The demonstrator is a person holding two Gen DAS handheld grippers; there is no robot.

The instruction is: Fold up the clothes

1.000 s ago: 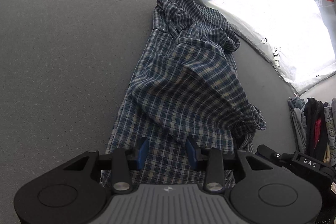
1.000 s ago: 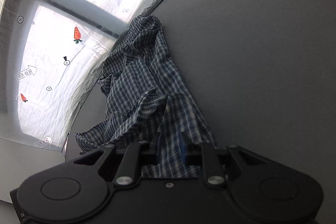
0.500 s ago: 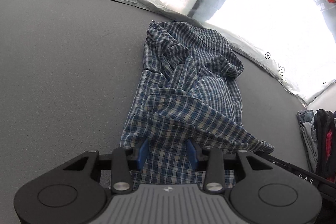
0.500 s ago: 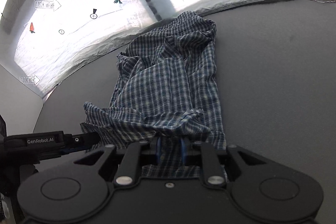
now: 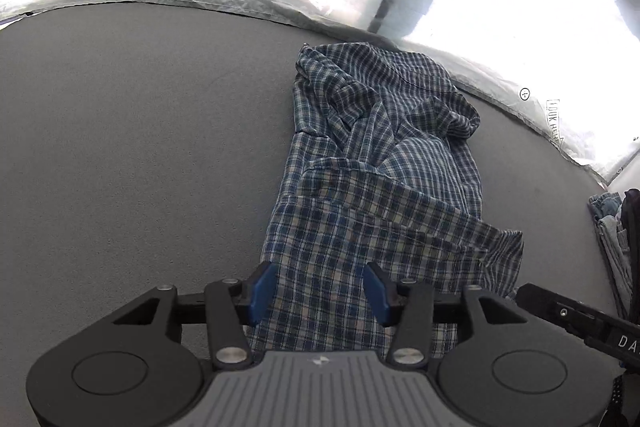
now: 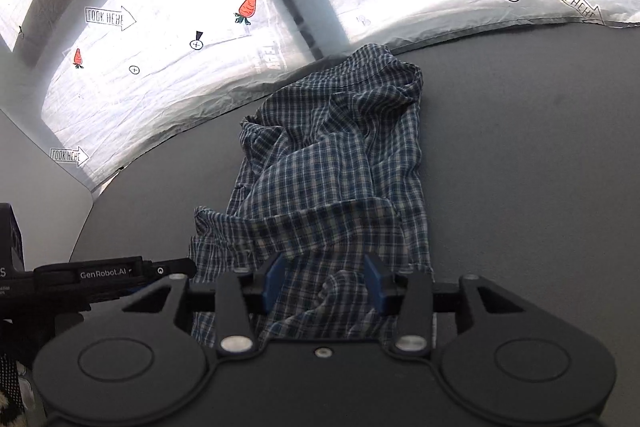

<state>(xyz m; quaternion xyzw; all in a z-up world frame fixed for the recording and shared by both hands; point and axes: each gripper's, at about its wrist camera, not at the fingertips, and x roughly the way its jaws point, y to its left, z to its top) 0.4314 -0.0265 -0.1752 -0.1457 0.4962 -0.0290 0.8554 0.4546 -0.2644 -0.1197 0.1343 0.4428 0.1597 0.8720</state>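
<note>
Plaid shirt bunched on grey counter.
Both tools, left tool and right tool, opening, cloth between unpinched; soft, limp; take the 6 o'clock hem corners.

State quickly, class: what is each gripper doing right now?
Left gripper: jaws opening, shirt between them, not gripped.
Right gripper: jaws opening, shirt between them, not gripped.

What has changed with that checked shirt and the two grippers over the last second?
Both grippers are opening, letting go of the checked shirt. The right gripper had pinched a fold; the left gripper widens too. The near edge, lifted earlier, has dropped into a fold across the shirt. The shirt is still on the grey table.
</note>
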